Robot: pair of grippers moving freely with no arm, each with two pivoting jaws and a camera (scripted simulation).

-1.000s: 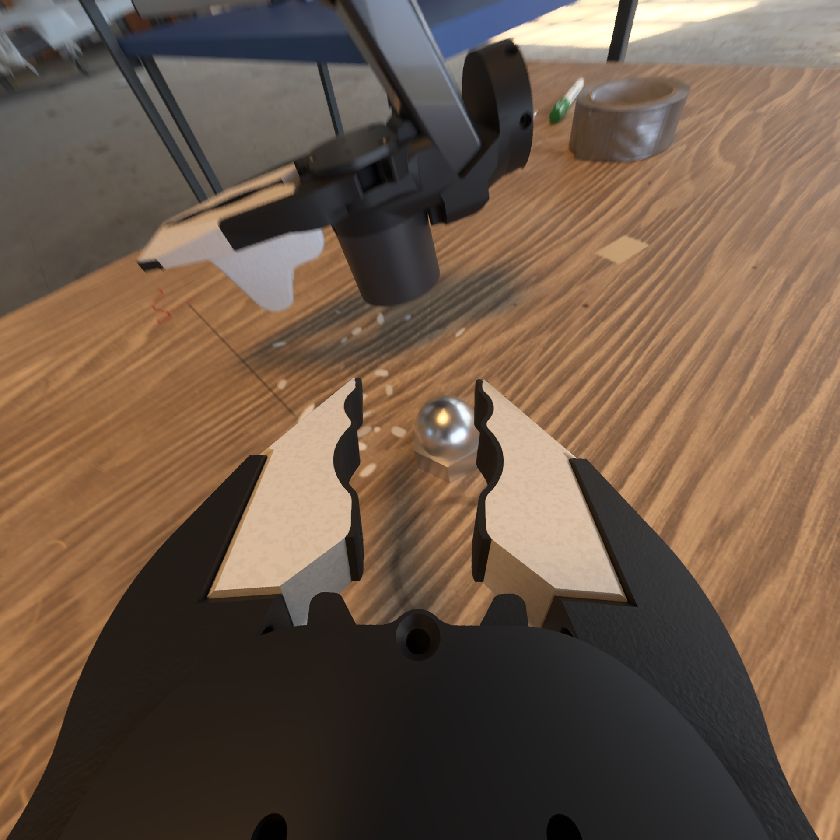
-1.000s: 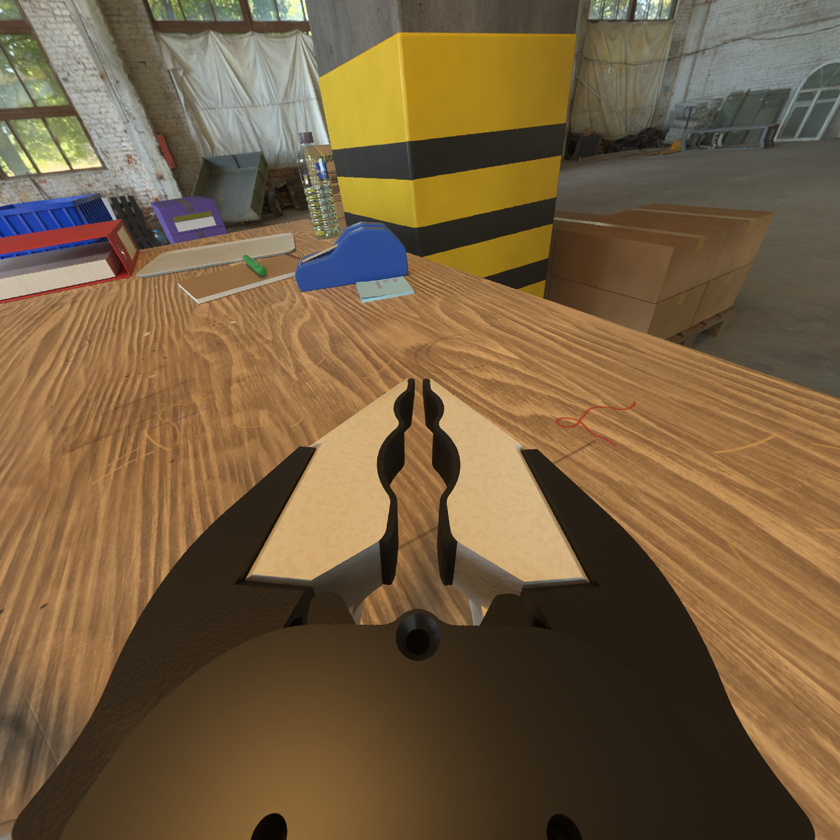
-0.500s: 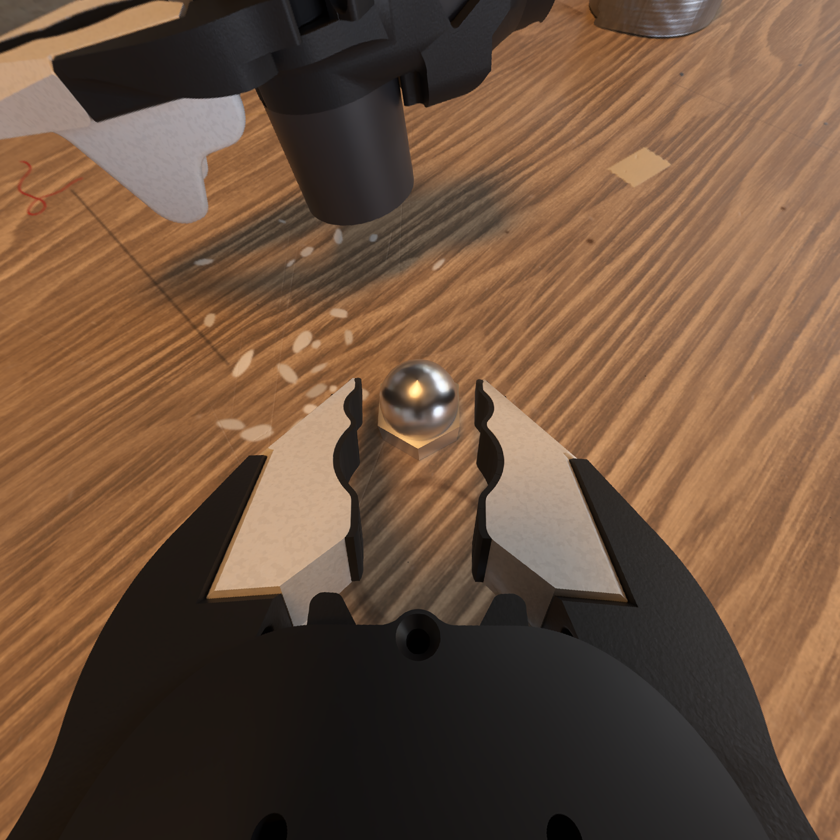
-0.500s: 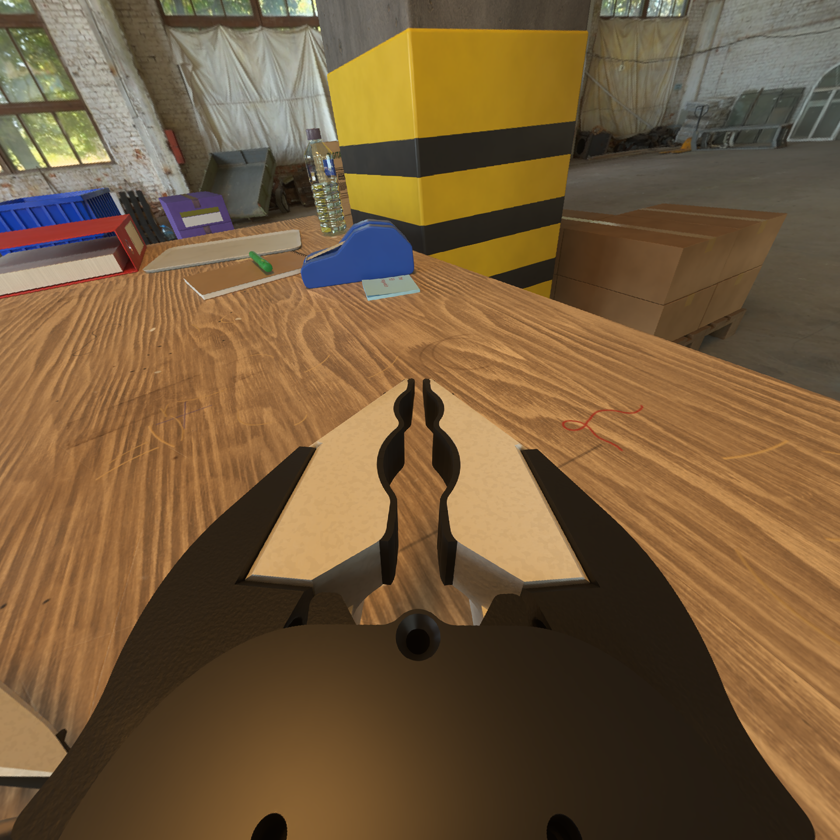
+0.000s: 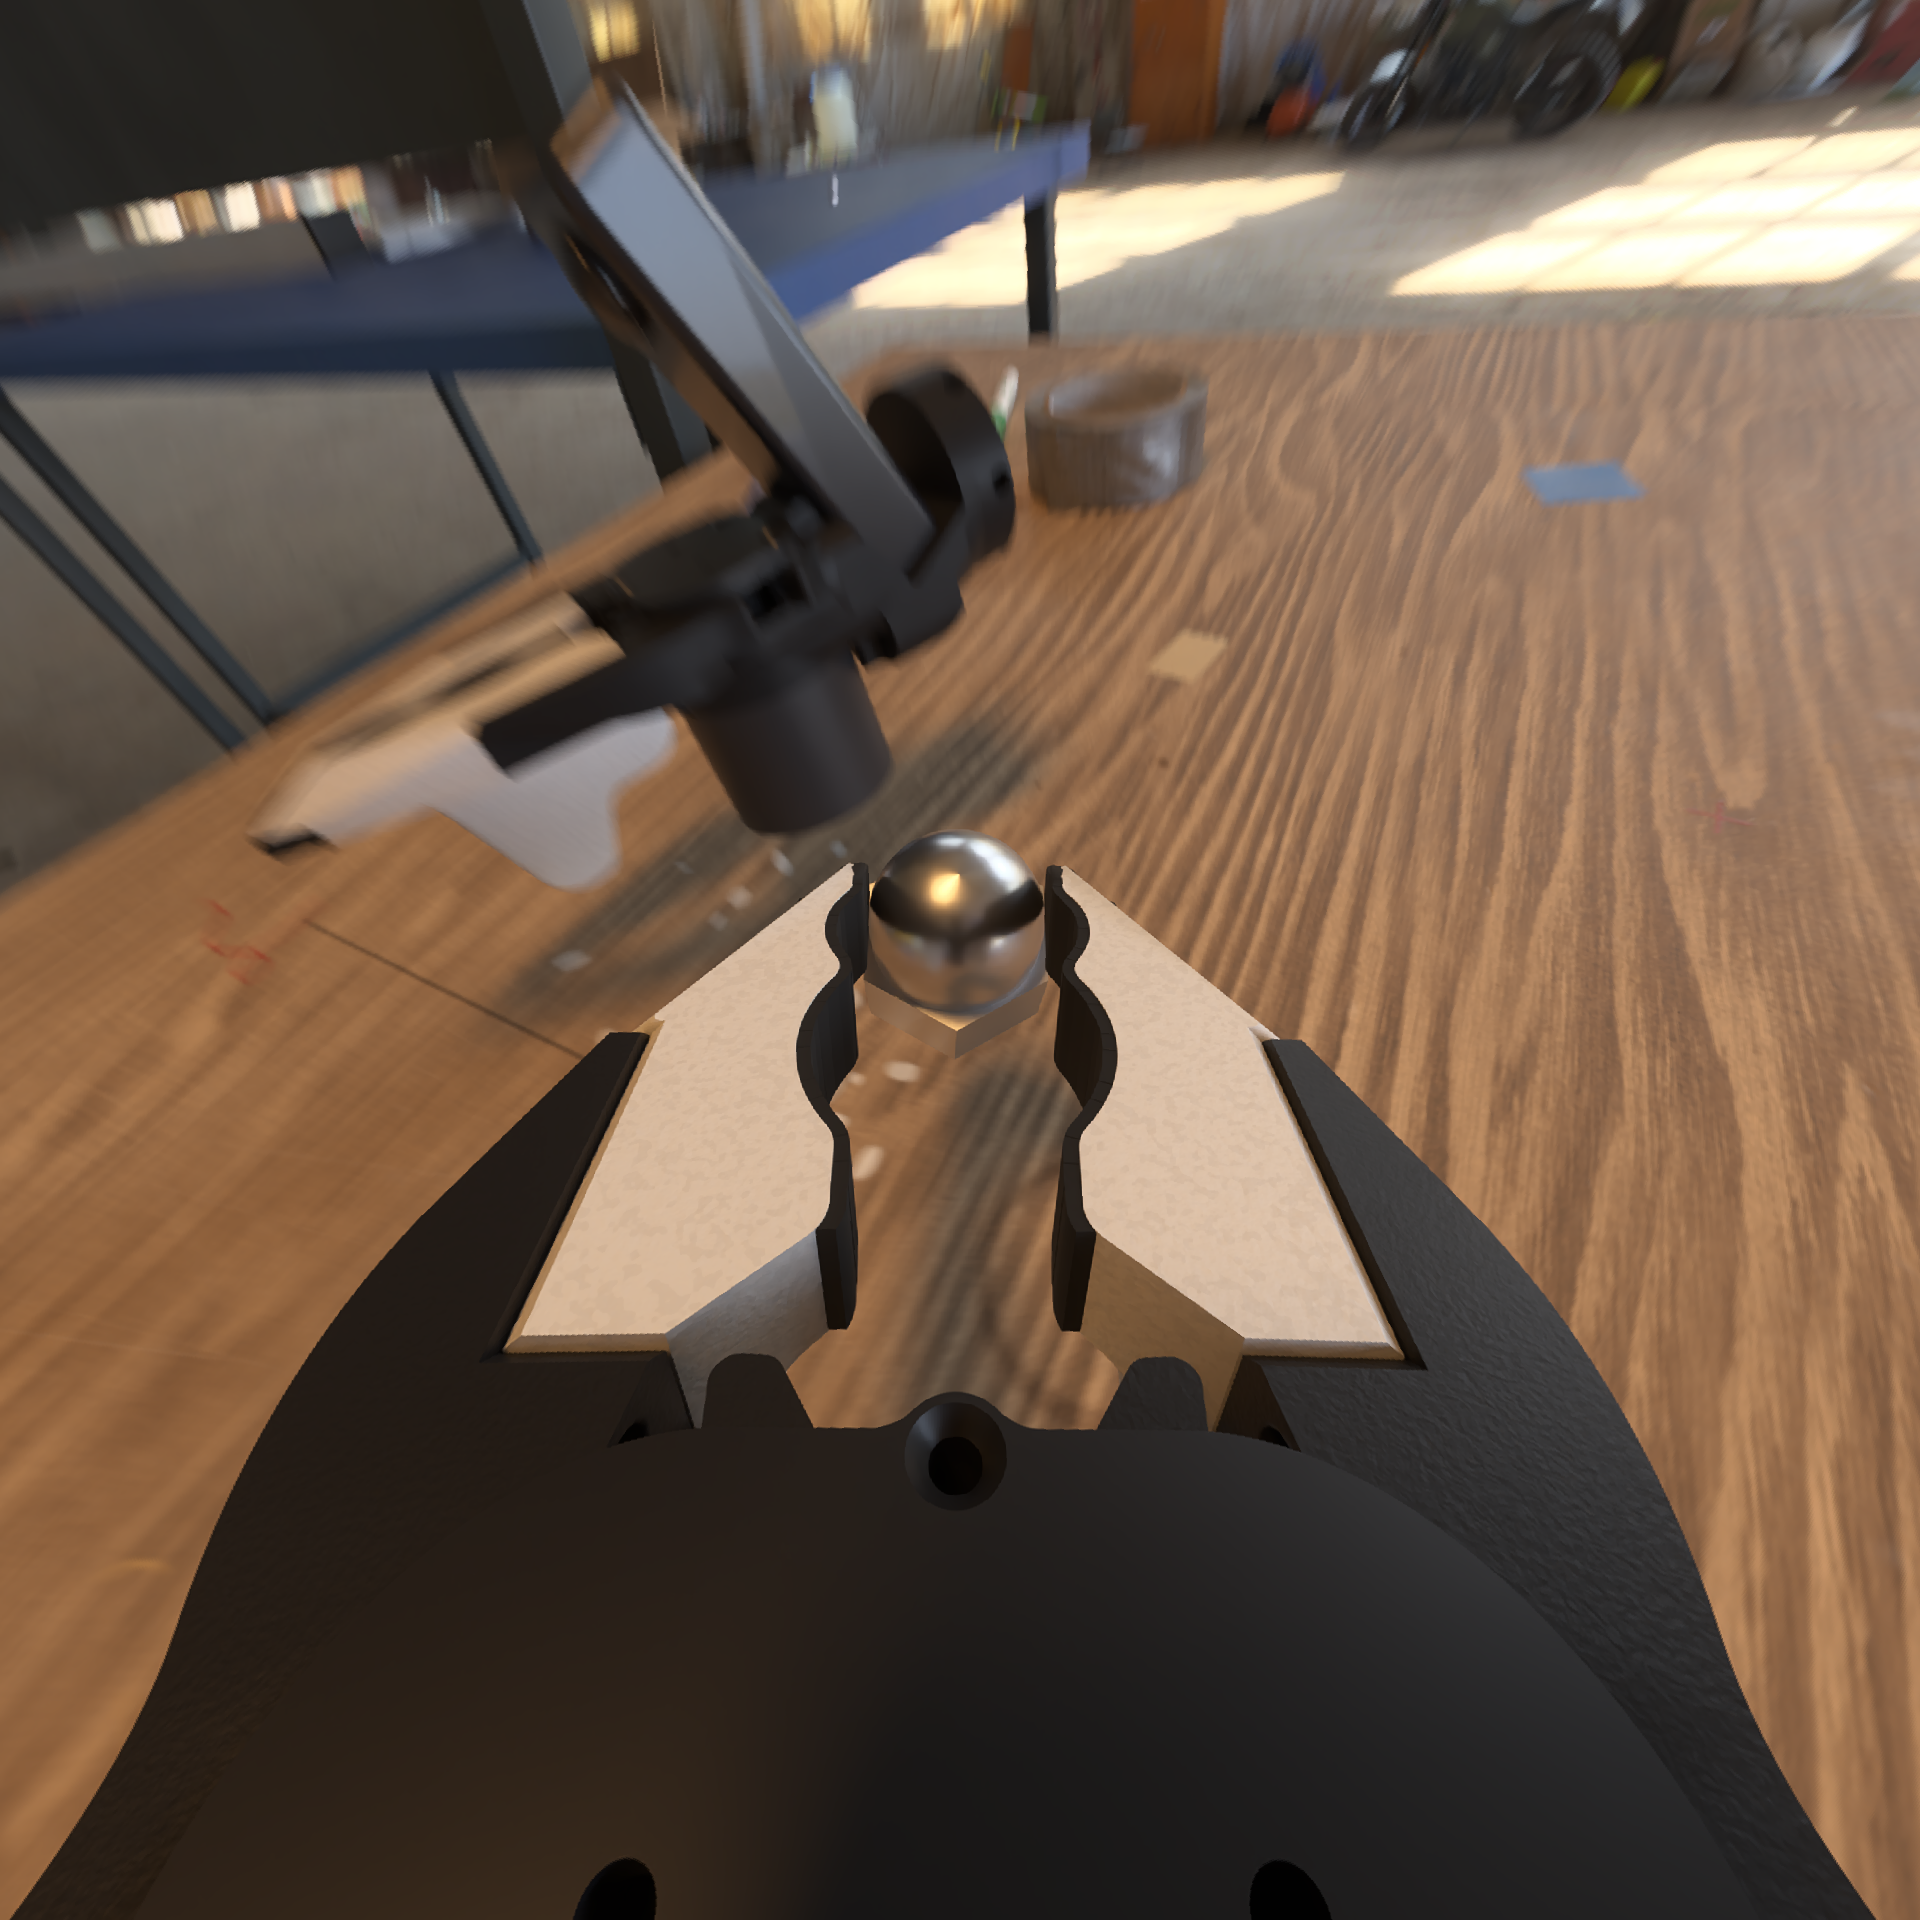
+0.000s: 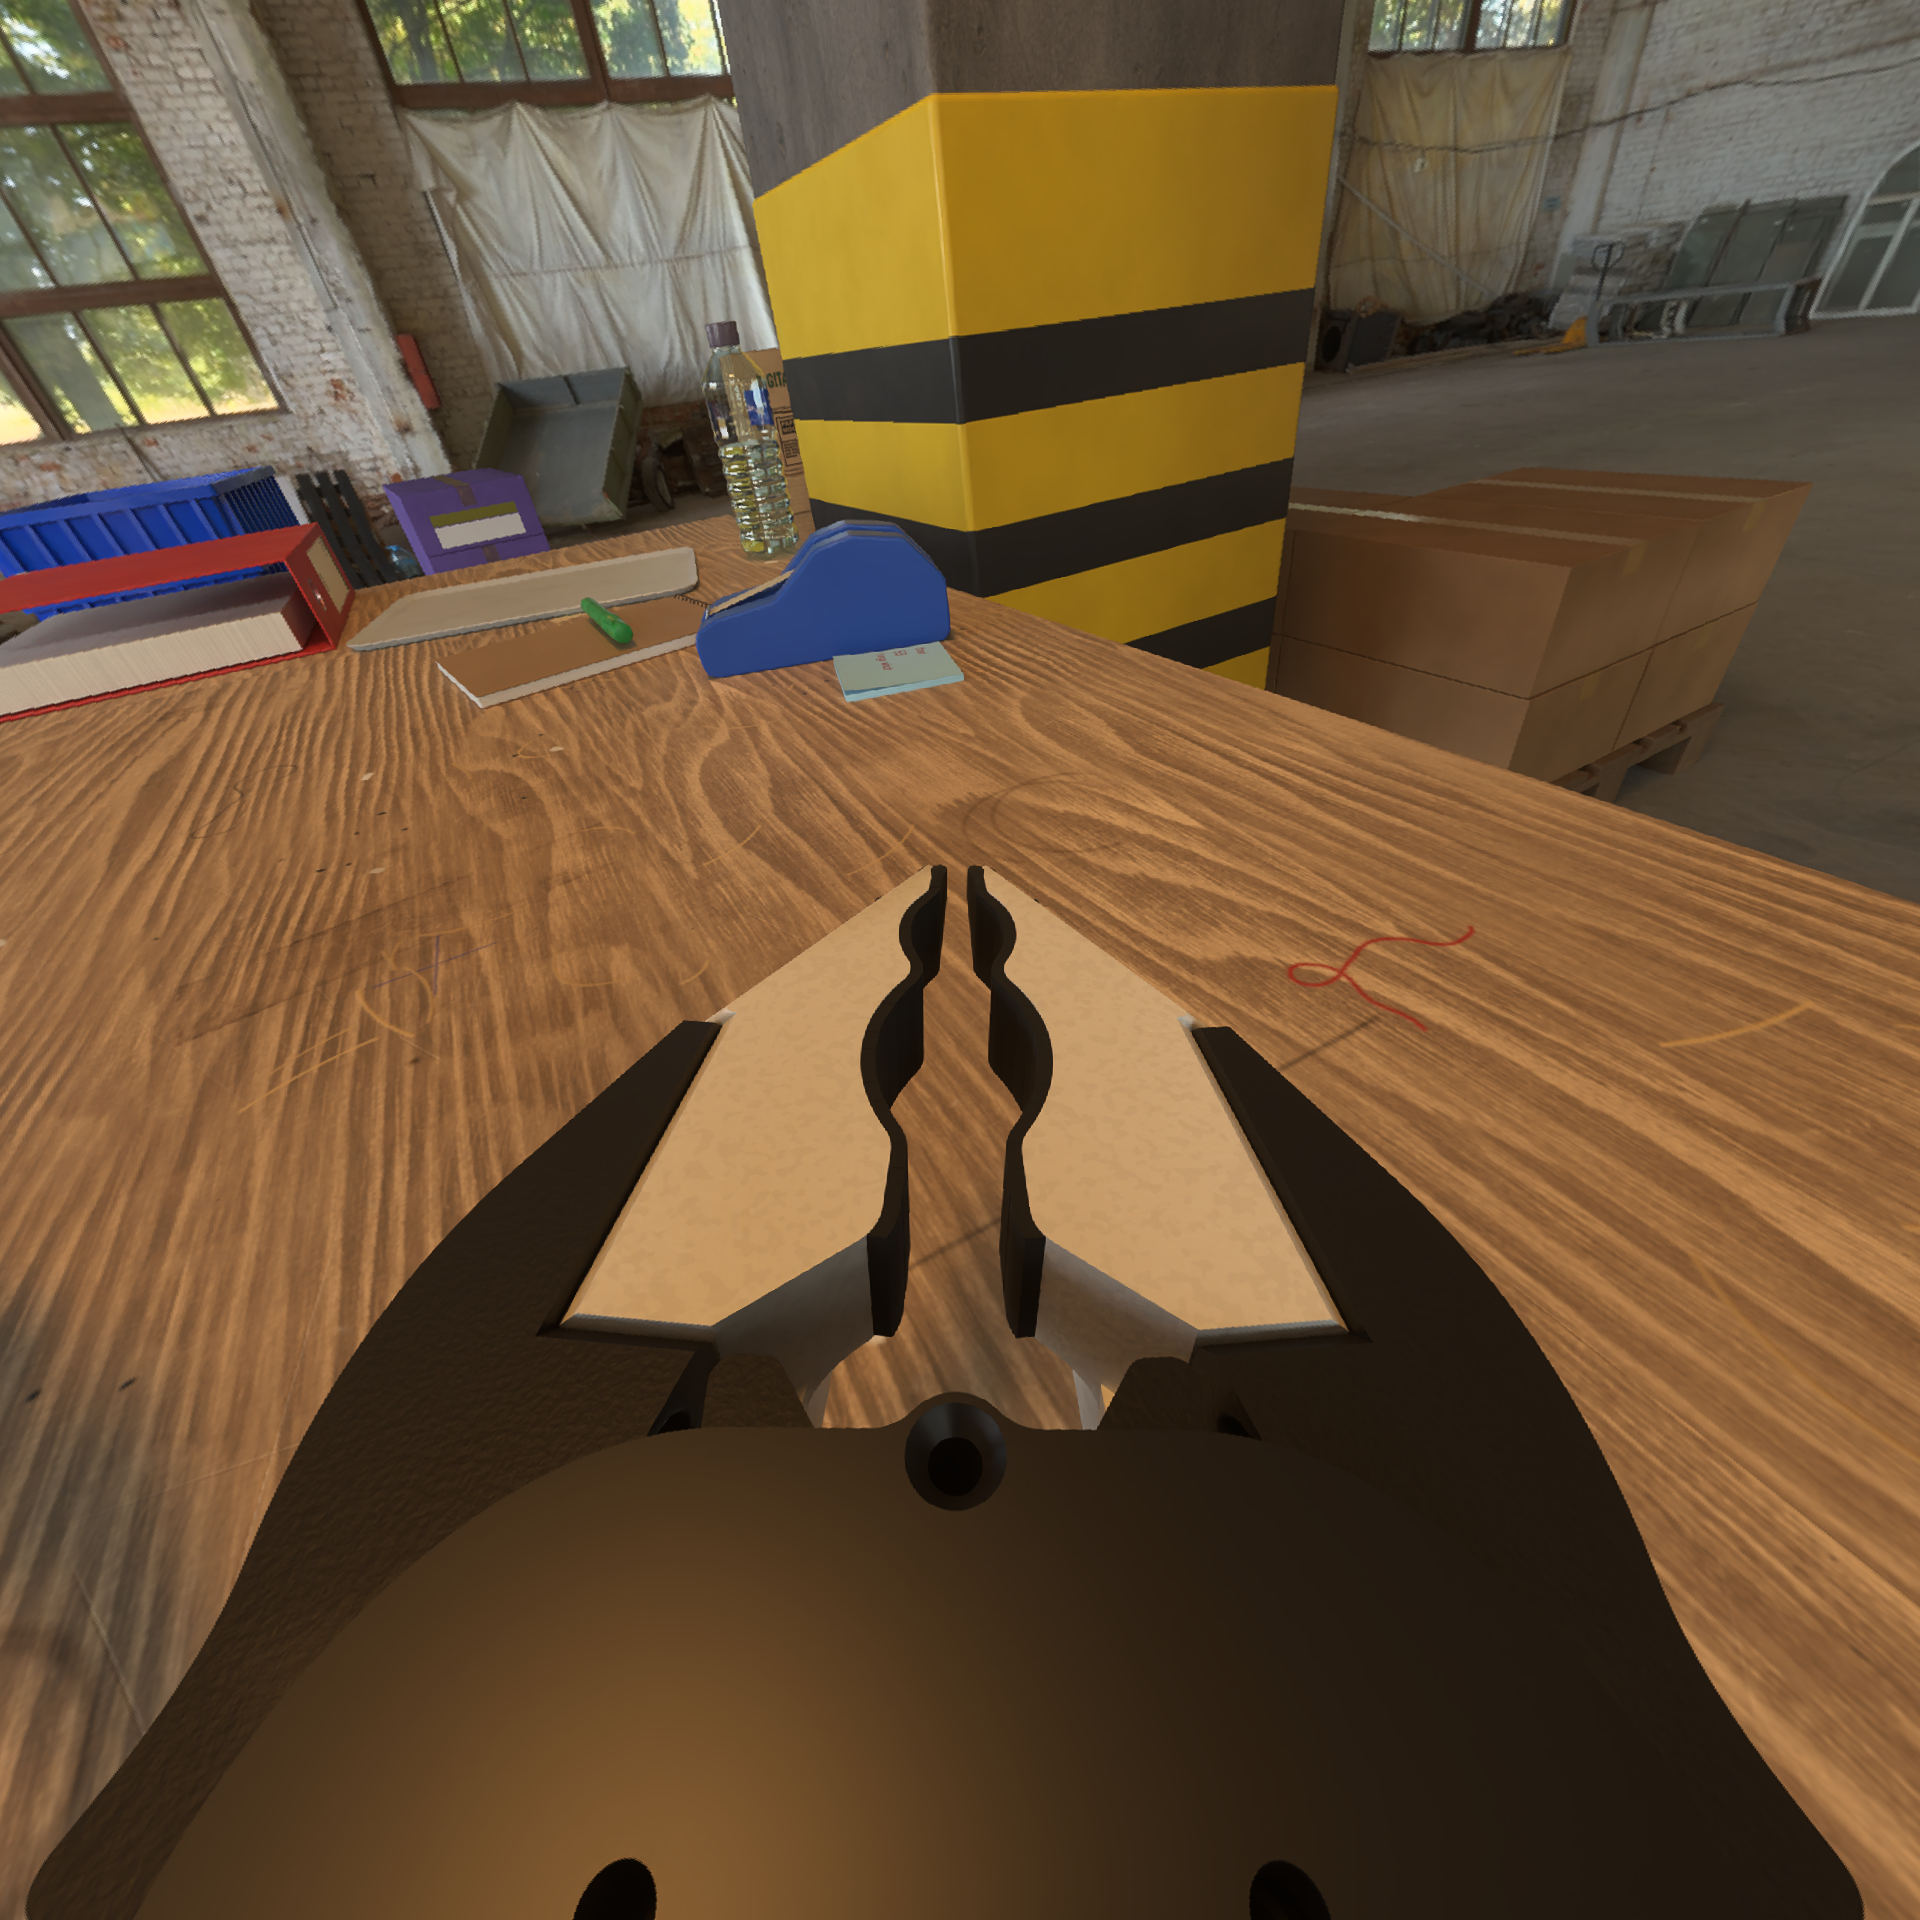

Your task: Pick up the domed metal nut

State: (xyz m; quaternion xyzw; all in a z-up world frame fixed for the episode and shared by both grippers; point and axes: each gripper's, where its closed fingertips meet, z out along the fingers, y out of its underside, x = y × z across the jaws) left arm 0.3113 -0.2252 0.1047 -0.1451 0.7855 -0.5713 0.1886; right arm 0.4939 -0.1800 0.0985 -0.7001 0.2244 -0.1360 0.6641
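- Your left tongs [image 5: 954, 914] grip the shiny domed metal nut [image 5: 954, 923] by its dome at their tips, seemingly clear of the brown wood-grain worktop [image 5: 1507, 935].
- Your right tongs [image 6: 957, 883] sit nearly closed and empty, parked beyond the nut, leaving the lift unobstructed.

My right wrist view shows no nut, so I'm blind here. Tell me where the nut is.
Observer: Between the left claw's fingertips; the nut is pinched at its dome.
Operator: Report where my right claw sits from there.
Observer: The right claw hangs just beyond the nut, up and to the left, with its fingers pointing left.
Operator: Name anything behind it.
Observer: A tape roll stands farther back on the table.
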